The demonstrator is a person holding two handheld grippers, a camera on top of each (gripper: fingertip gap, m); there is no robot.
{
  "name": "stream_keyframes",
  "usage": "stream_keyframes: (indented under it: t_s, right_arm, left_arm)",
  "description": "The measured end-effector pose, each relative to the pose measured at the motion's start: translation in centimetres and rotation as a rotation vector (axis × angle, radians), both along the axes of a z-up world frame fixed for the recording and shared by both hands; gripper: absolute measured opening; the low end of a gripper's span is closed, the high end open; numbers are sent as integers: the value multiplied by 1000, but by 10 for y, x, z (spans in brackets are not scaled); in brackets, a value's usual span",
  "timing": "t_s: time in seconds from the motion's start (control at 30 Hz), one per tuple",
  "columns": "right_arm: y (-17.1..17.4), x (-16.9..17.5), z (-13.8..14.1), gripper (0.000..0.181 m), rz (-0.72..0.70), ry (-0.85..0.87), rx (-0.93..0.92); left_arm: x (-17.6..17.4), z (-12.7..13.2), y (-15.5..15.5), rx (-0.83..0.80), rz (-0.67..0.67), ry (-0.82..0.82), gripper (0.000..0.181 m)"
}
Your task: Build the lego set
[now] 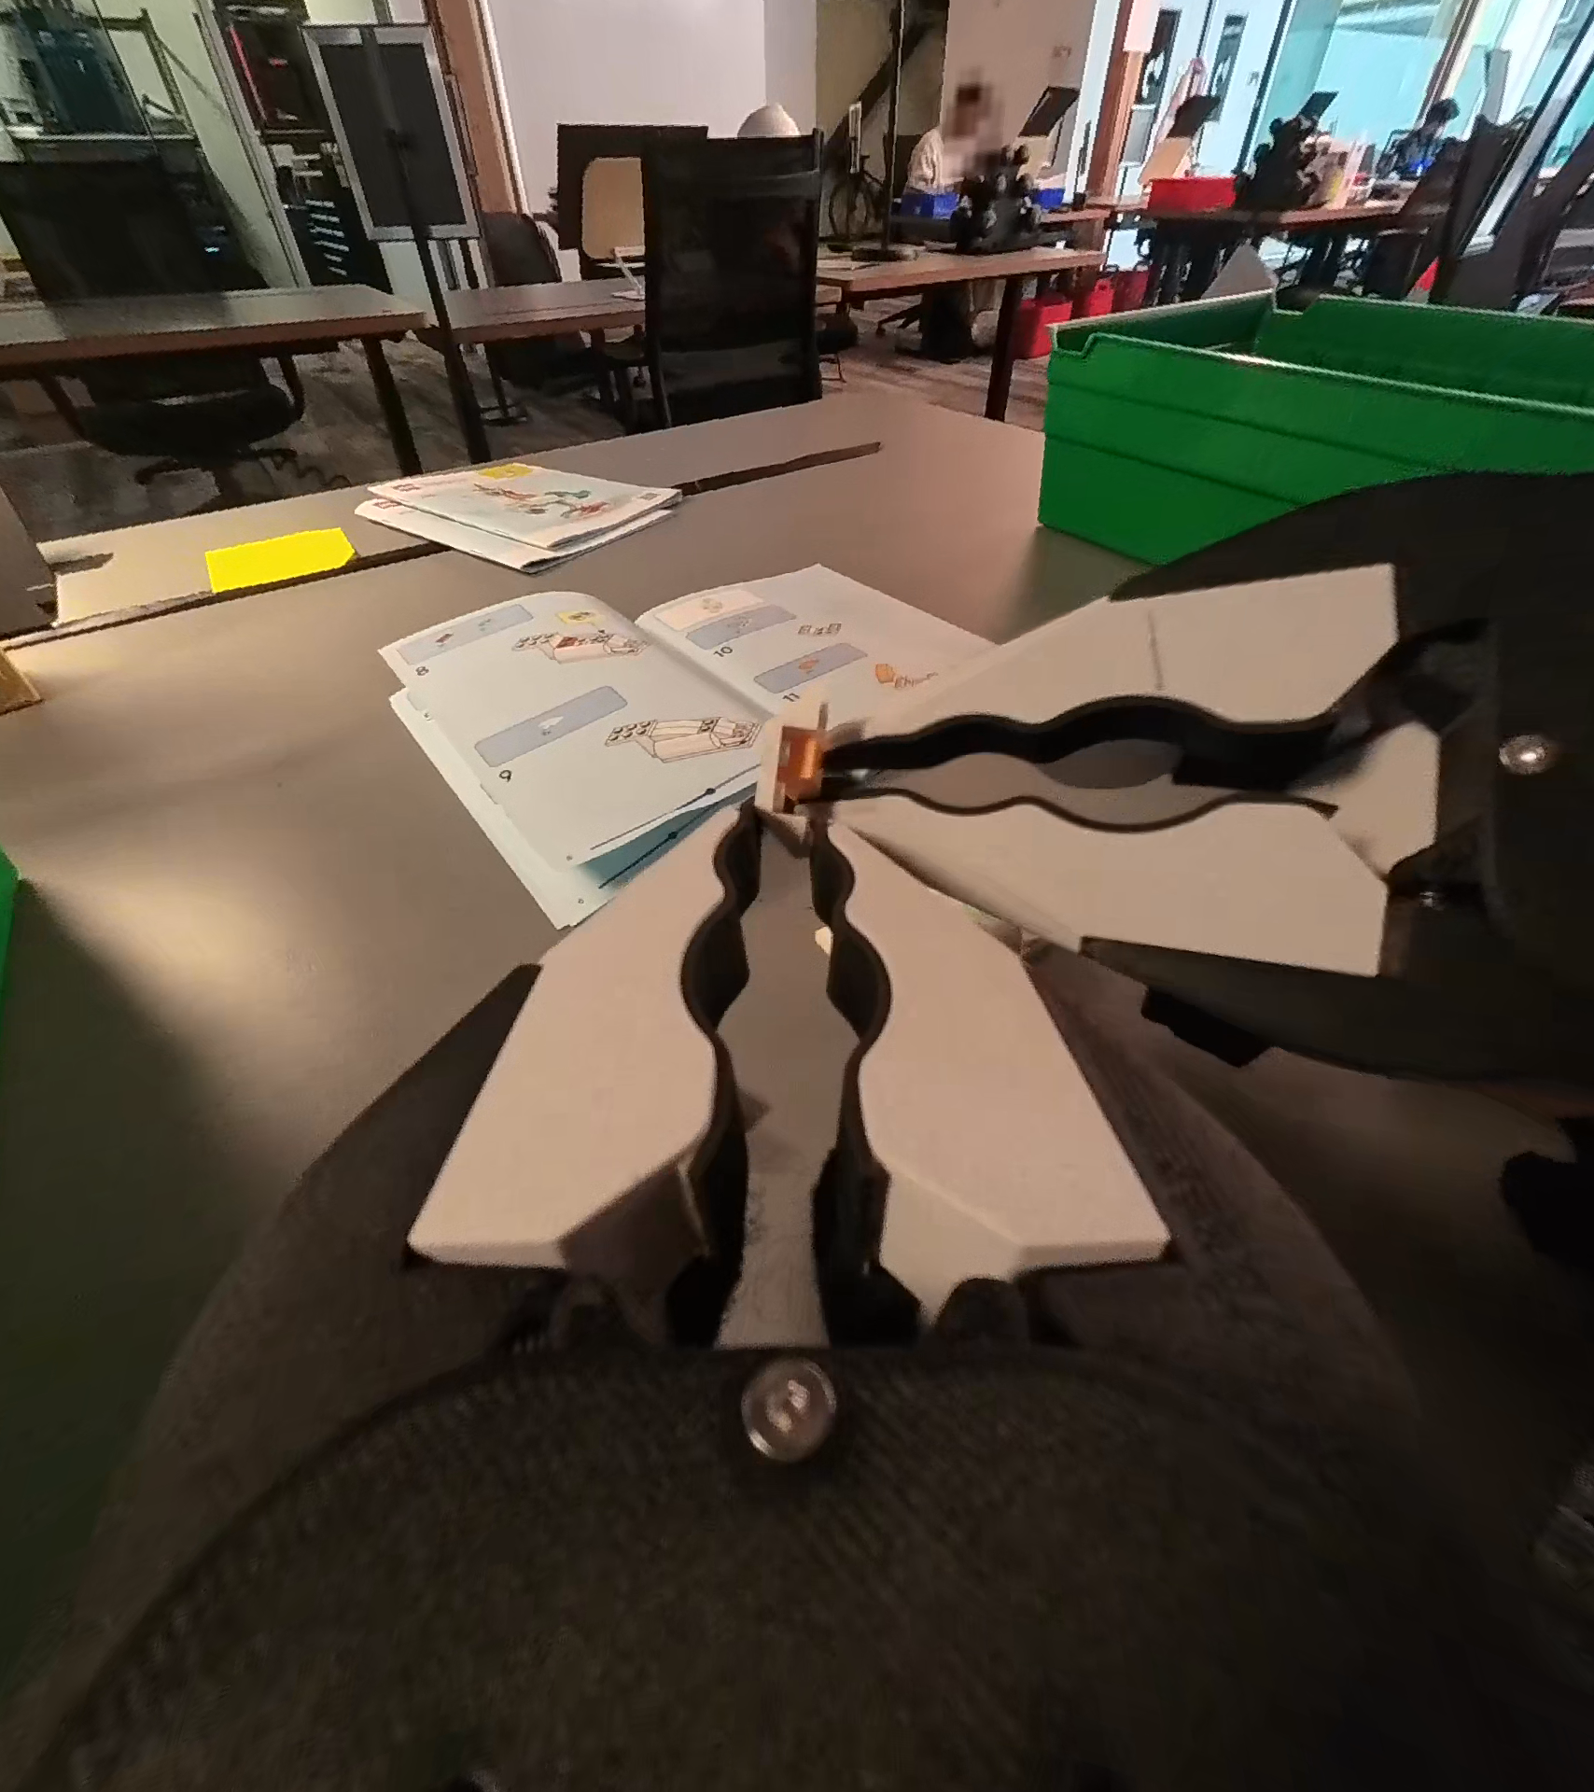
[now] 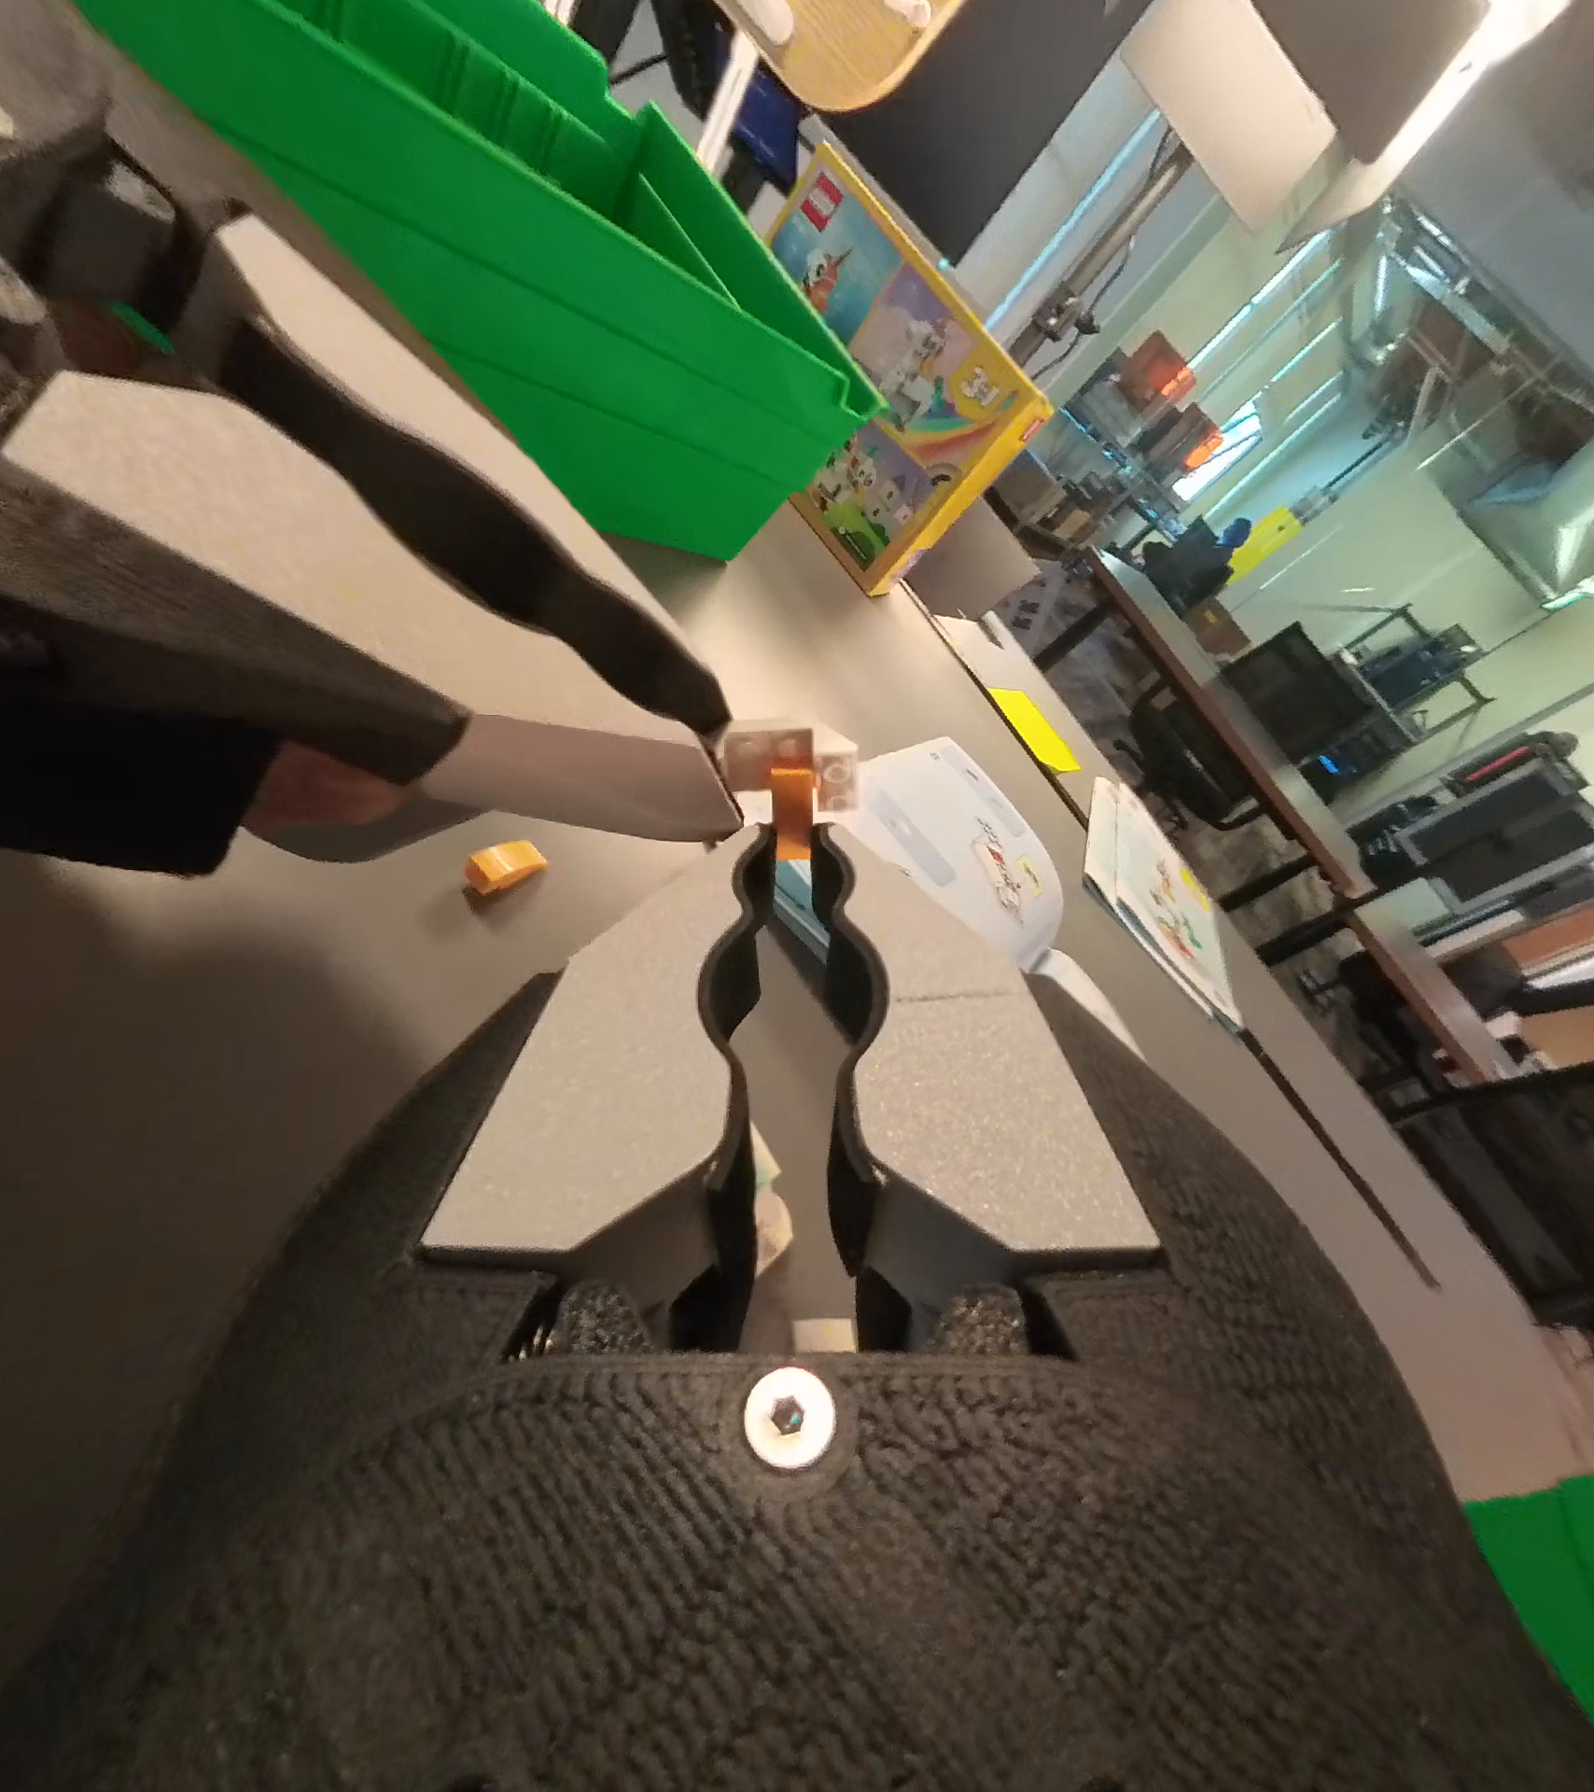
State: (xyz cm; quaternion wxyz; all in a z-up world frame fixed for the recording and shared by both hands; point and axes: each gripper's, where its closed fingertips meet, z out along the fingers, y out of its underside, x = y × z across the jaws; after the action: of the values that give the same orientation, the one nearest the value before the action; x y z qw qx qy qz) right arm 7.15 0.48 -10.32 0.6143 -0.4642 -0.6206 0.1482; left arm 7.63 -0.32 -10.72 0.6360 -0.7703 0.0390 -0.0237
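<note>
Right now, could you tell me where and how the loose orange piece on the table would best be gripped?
Grip the loose orange piece across its two long flat sides, coming straight down from above. It lies flat and alone on the table, its curved top would slip, and the sides look reachable. Both claws seem occupied.

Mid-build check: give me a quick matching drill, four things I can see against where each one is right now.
Things:
1. white brick
2. orange piece
3. loose orange piece
4. open booklet

Places:
A. lying alone on the table
B. held at the tip of the left tongs
C. spread flat on the table beyond both tongs
D. pinched in the right tongs, against the white brick

Pairs: 1-B, 2-D, 3-A, 4-C
</note>
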Motion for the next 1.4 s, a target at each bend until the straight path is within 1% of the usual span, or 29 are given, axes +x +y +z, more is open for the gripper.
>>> stream_keyframes:
  t_s: [0.03,0.17,0.27,0.37,0.47,0.73,0.9,0.97,1.1,1.27,1.4]
  right_arm:
    - [0,0,0,4,-8,-7,22]
    - [3,-1,-1,4,-13,-10,13]
    - [3,-1,0,4,-30,-12,48]
    - [4,-2,-1,4,-19,-4,8]
    - [4,-1,-3,4,-31,-14,8]
    - [6,-1,-13,4,-33,-27,-154]
    - [8,0,-19,5,-43,-55,-172]
    - [8,0,-20,5,-44,-64,-170]
    - [8,0,-21,5,-41,-65,-175]
    - [7,-3,-22,5,-15,-46,-202]
    - [7,-5,-20,5,-6,-25,-190]
  left_arm:
    - [0,0,0,-4,2,2,9]
    - [1,-1,1,-5,6,14,9]
    - [0,0,1,1,6,2,9]
    - [0,-1,2,-5,4,1,9]
    - [0,-2,2,-13,20,32,9]
    - [-1,-11,4,-56,92,301,9]
    - [-1,-17,5,-87,121,433,10]
    - [-1,-18,5,-93,125,461,10]
    - [-2,-18,5,-94,125,469,10]
    - [-5,-17,5,-93,117,398,9]
    - [-5,-15,5,-79,125,398,9]
